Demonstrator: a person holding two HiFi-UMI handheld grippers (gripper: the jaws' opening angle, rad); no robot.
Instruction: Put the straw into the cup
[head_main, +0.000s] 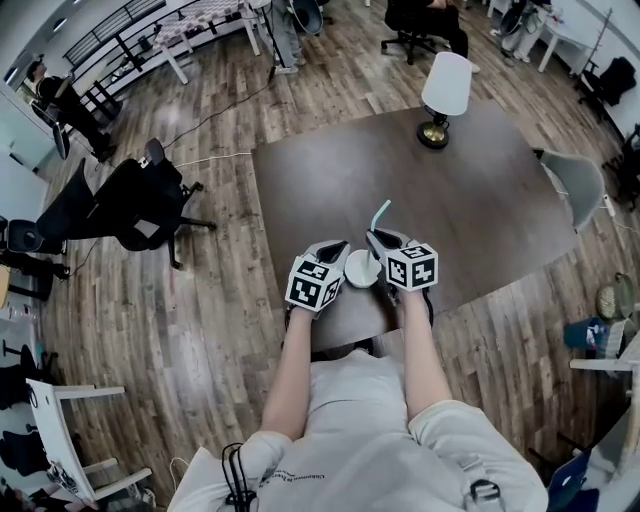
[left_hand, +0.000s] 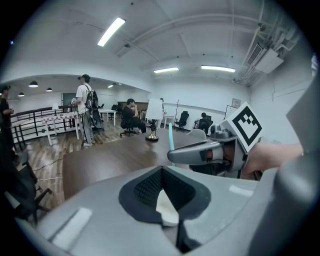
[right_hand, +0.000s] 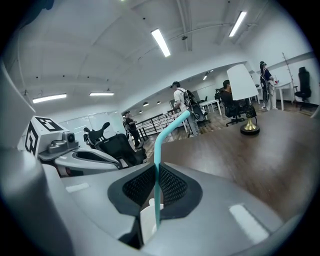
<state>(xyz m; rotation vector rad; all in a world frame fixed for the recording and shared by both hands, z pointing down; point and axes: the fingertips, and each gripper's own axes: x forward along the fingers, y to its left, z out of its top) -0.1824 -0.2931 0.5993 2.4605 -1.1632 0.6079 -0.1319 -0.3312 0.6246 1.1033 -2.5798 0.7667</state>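
Head view, hold: the left gripper (head_main: 340, 250) and right gripper (head_main: 376, 242) flank a small white round cup (head_main: 362, 272). Probably one steadies the cup while the other feeds.
Head view, straw: a teal bendy plastic straw (head_main: 379, 215) rises from the right gripper, bent end uppermost, just above the cup.
Head view, surface: a dark brown wooden table (head_main: 330, 170). The cup stands near its front edge, and a brass-footed lamp with a white shade (head_main: 446, 90) stands well apart at the far side.
Left gripper view, claw: the left gripper (left_hand: 164, 187) has its jaws closed onto the cup's white wall (left_hand: 167, 211), anchoring it. The right gripper (left_hand: 200, 152) and the straw (left_hand: 170, 137) are just beyond.
Right gripper view, claw: the right gripper (right_hand: 156, 187) has its jaws pinched on the straw (right_hand: 157, 165), which is held upright for a straight descent.
Right gripper view, cup: the cup (right_hand: 147, 222) is directly below the jaws. The straw's lower end is at its mouth, and its depth inside cannot be told.
Right gripper view, room: an open office with strip ceiling lights, a plank floor, chairs and people in the distance.
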